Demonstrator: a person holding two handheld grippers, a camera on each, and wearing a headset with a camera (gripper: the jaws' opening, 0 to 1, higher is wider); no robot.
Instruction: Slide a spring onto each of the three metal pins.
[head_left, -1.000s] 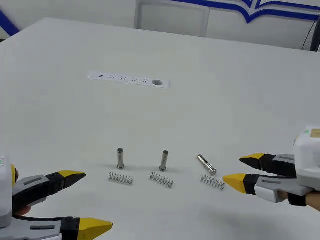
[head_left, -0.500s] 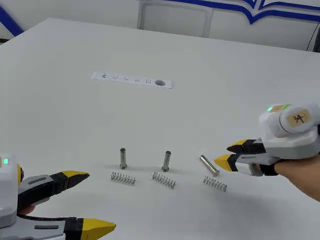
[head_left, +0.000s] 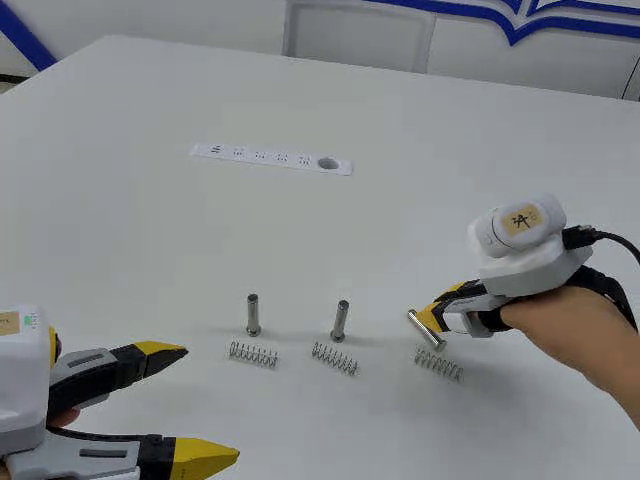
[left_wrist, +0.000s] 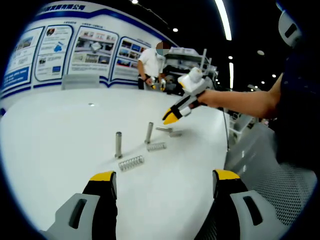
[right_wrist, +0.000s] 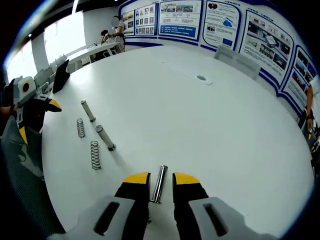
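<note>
Right gripper view: my right gripper (right_wrist: 161, 178), jaws narrow but unclosed, straddles the lying silver metal pin (right_wrist: 159, 184) on the white counter (right_wrist: 225, 125), so I'd say pickup's underway and next I squeeze and lift, while my left gripper (left_wrist: 165, 175) gapes wide.

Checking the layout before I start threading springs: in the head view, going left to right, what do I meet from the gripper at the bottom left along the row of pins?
left gripper → left upright pin → middle upright pin → lying pin
</note>
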